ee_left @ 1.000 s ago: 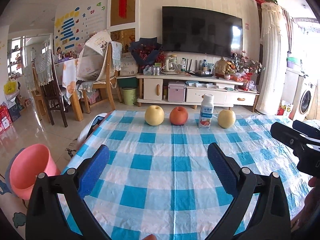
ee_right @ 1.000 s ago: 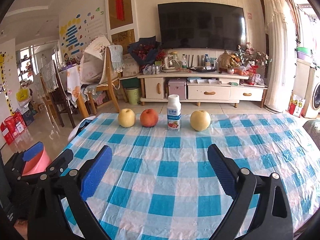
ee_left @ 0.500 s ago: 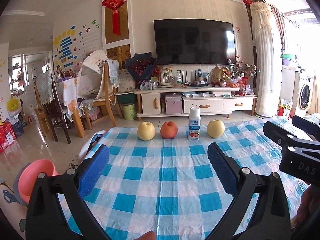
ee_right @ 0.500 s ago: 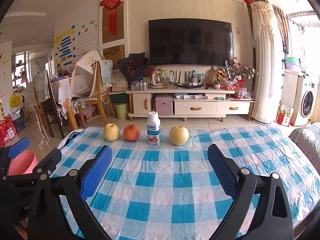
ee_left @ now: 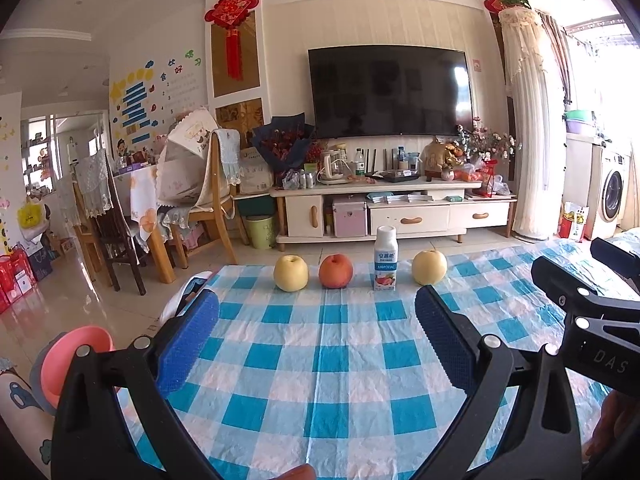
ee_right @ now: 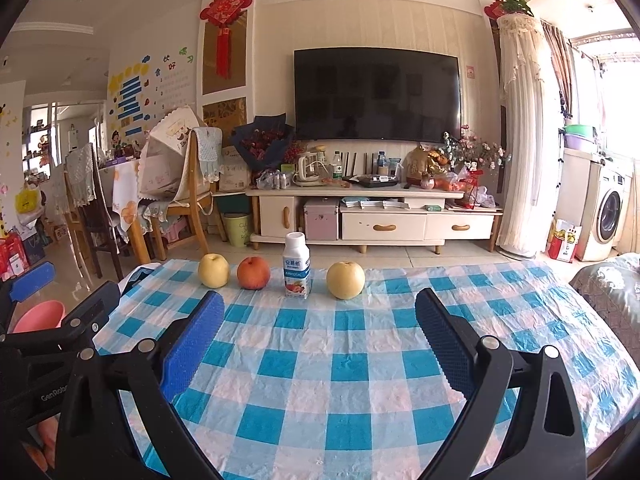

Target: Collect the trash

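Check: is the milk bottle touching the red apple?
Apart. Right wrist view shows checked cloth between the milk bottle and the red apple.

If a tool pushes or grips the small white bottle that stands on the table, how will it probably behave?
The bottle is tall and narrow on a creased tablecloth, so a high push would probably tip it. It looks like thin plastic, probably light, and may dent if squeezed. Its round body would likely roll once down.

Bare checked tablecloth (ee_right: 320, 360) fills the lower centre of the frame; a row of pear (ee_right: 214, 271), peach (ee_right: 253, 273), bottle (ee_right: 297, 265), pear (ee_right: 345, 275) blocks mid-frame.
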A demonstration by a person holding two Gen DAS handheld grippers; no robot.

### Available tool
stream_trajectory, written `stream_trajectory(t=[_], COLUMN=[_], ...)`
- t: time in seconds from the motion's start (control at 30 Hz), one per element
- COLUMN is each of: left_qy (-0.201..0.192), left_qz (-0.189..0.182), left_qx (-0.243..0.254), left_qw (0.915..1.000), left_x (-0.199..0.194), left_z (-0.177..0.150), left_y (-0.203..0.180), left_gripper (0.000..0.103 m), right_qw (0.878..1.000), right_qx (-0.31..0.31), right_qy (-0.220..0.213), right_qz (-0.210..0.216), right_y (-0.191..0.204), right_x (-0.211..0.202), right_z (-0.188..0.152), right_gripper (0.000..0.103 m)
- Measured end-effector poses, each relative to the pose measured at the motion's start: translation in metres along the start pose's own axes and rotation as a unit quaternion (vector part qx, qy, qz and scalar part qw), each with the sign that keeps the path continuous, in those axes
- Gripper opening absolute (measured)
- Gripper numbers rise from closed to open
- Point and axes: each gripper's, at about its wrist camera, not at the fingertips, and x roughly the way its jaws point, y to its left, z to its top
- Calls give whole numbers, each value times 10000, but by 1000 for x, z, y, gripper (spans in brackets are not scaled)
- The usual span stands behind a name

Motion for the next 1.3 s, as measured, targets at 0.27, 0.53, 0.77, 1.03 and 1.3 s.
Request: stream_trajectory(t=[0.27,0.53,0.77,1.03,1.3], left_qy=[9,35,159,847,2139], left_qz=[-15,-42,-186,-332,-329], left_qx=[-39,-32,-141,-161,-201], left_qw=[10000,10000,9996,9957,9761], left_x=[2,8,28,85,179], left_z=[0,-2,-12,-41,-95], left_y=[-1,-5,-4,-10,-30], left_gripper=[99,99,99,99,99], right_qw=[10000,9997,9993,9951,9745], right_qx=[-40,-158,-187,-49,352], right_qy=[14,164,336,989,2197], right_qz=[2,-19,-36,-80,-307], right_y=[-1,-4,-4,-15,-32], right_x=[-1,13,27,76,164], right_z=[-1,-6,-14,-36,-84], right_gripper=[95,95,95,95,95])
